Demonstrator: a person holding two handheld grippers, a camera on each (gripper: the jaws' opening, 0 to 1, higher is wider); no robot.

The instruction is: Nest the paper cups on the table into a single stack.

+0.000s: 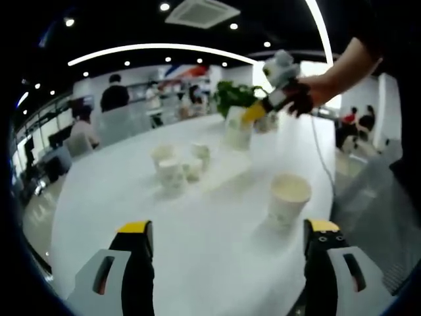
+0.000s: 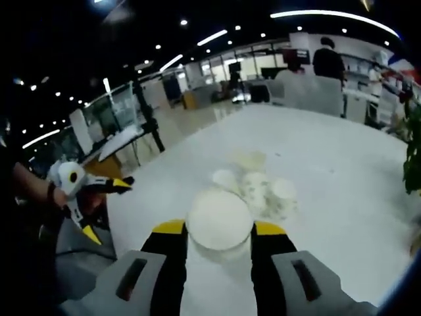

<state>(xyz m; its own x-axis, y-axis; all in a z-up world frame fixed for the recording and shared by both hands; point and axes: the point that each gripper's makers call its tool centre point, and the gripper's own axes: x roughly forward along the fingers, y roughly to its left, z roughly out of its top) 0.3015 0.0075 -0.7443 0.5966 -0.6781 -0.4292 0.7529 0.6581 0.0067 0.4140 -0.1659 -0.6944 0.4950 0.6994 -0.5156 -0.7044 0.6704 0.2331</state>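
Room: open hall with ceiling lights, people and chairs behind; a large white table (image 1: 217, 257) takes the foreground, with a green plant (image 1: 233, 95) at its far side.

Cups: 1 single paper cup (image 1: 287, 199) stands upright near the left gripper's side of the table; a loose group of small cups (image 1: 177, 164) stands toward the middle, well apart from it; I count about 4 in the group, but the blur makes this uncertain.

Left gripper: the left gripper (image 1: 227, 240) has its jaws wide apart and holds nothing; it hovers over bare table, with the single cup just ahead on its right.

Right gripper: the right gripper (image 2: 219, 237) has its jaws closed around a held cup (image 2: 219, 219), seen from above, mouth toward the camera.

Step in hand: I judge that the held cup goes to the group next.

Advice: keep the cup upright; center it over 1 open mouth; lower slowly; release only when it sits inside.

Risk: a light cup may tip if touched at the rim.
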